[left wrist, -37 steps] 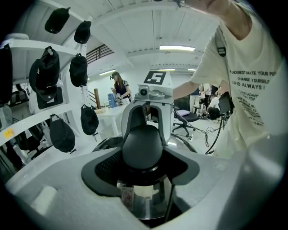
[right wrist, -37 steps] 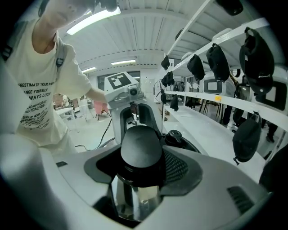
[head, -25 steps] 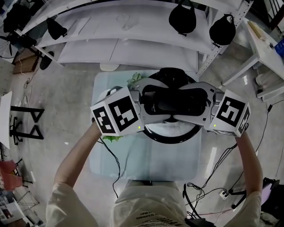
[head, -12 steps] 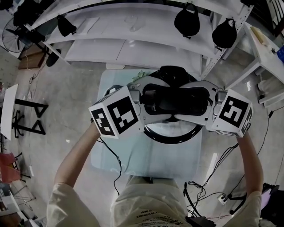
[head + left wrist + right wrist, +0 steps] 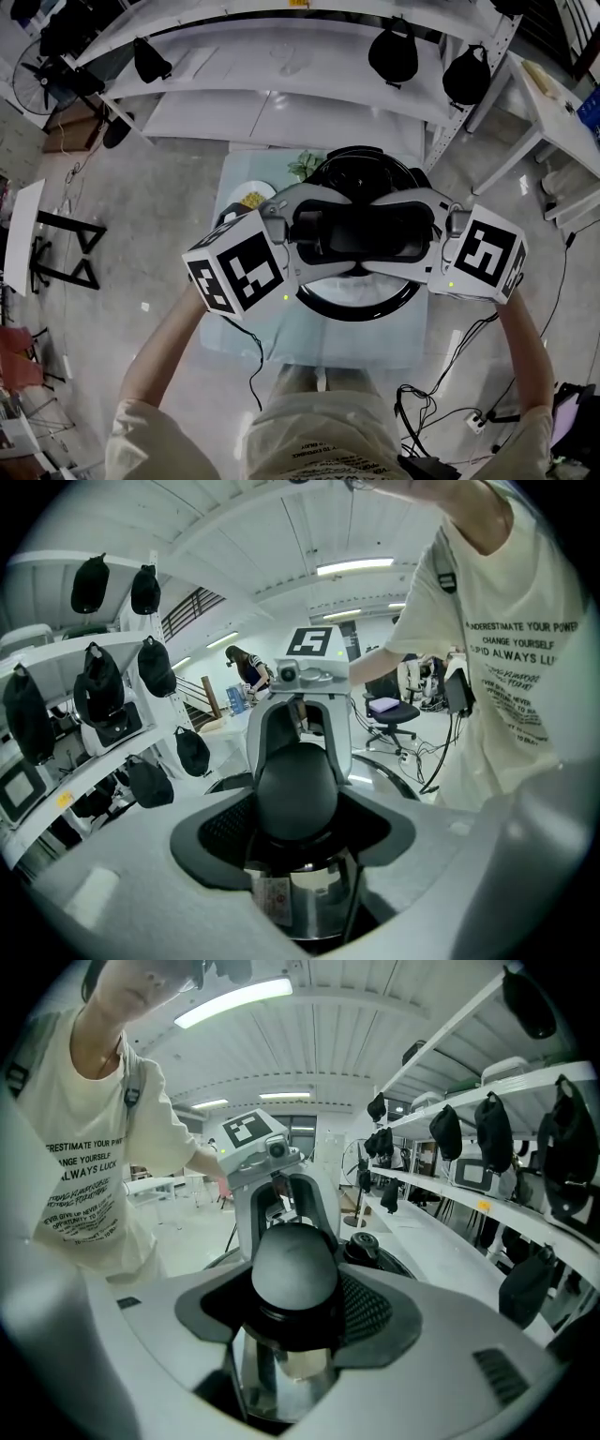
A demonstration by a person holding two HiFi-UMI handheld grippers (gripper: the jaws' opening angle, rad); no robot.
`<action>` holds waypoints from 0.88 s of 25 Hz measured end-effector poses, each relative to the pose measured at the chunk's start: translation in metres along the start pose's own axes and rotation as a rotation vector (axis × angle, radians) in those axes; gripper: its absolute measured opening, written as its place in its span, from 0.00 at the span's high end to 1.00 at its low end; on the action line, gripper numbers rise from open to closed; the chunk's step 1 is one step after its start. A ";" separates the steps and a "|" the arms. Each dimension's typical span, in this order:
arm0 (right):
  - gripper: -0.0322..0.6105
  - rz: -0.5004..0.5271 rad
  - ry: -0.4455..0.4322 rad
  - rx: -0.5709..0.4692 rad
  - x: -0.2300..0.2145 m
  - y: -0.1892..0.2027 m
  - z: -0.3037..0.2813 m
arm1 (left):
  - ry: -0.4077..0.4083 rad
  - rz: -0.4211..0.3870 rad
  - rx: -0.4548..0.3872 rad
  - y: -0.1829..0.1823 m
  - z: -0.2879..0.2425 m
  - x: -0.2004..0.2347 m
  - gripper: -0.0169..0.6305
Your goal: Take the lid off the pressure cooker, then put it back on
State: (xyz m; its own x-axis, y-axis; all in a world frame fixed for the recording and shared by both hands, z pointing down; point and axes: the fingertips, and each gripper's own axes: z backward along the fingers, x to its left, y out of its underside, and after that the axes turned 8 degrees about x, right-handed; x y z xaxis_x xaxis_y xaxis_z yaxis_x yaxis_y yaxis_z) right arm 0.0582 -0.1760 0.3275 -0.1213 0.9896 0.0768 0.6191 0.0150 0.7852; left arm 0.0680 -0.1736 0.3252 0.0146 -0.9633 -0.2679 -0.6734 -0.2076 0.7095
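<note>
Left gripper (image 5: 295, 806) and right gripper (image 5: 295, 1290) both clamp the black knob (image 5: 296, 782) of the lid (image 5: 361, 232) above the pressure cooker (image 5: 361, 307); removal seems underway; next, lower it back on, level.

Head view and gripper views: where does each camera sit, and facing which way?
Head view: on the head, looking down at forearms, left gripper and right gripper closed on the lid handle.
Left gripper view: along its jaws, past the handle; shirt at right.
Right gripper view: mirrored, shirt at left.
Shared: the handle; they face each other.
</note>
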 end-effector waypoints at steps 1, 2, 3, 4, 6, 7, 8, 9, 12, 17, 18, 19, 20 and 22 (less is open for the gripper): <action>0.52 -0.007 0.001 0.001 0.005 -0.002 -0.001 | 0.001 -0.002 -0.002 0.001 0.003 -0.004 0.54; 0.52 -0.011 0.002 0.003 0.010 -0.004 -0.002 | 0.001 -0.004 -0.004 0.001 0.006 -0.009 0.54; 0.52 -0.012 0.003 0.005 0.014 -0.005 -0.003 | 0.001 -0.007 -0.005 0.001 0.009 -0.013 0.54; 0.52 -0.011 0.005 0.008 0.019 -0.007 -0.004 | 0.002 -0.010 -0.005 0.002 0.011 -0.017 0.54; 0.52 -0.010 0.010 0.013 0.030 -0.011 -0.007 | 0.004 -0.014 -0.009 0.003 0.017 -0.027 0.54; 0.52 -0.010 0.012 0.016 0.037 -0.013 -0.009 | 0.005 -0.015 -0.013 0.004 0.021 -0.033 0.54; 0.52 -0.011 0.013 0.019 0.043 -0.015 -0.011 | 0.006 -0.015 -0.016 0.005 0.025 -0.039 0.54; 0.52 -0.011 0.014 0.021 0.050 -0.017 -0.013 | 0.007 -0.015 -0.018 0.007 0.029 -0.046 0.54; 0.52 -0.018 0.013 0.020 0.069 -0.023 -0.021 | 0.016 -0.018 -0.018 0.012 0.039 -0.064 0.54; 0.52 -0.027 0.015 0.024 0.098 -0.028 -0.034 | 0.029 -0.022 -0.015 0.023 0.053 -0.091 0.54; 0.52 -0.030 0.015 0.026 0.103 -0.029 -0.037 | 0.032 -0.021 -0.016 0.025 0.055 -0.096 0.54; 0.52 -0.034 0.017 0.030 0.108 -0.029 -0.040 | 0.036 -0.020 -0.016 0.027 0.057 -0.101 0.54; 0.52 -0.039 0.020 0.034 0.113 -0.030 -0.042 | 0.040 -0.020 -0.016 0.030 0.059 -0.107 0.54; 0.52 -0.045 0.023 0.041 0.123 -0.029 -0.048 | 0.048 -0.021 -0.014 0.035 0.062 -0.117 0.54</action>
State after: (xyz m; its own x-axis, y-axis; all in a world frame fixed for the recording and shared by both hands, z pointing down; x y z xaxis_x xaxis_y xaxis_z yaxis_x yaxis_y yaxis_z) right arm -0.0121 -0.0615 0.3434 -0.1677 0.9842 0.0568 0.6441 0.0658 0.7621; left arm -0.0031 -0.0573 0.3411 0.0645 -0.9658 -0.2513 -0.6623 -0.2298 0.7131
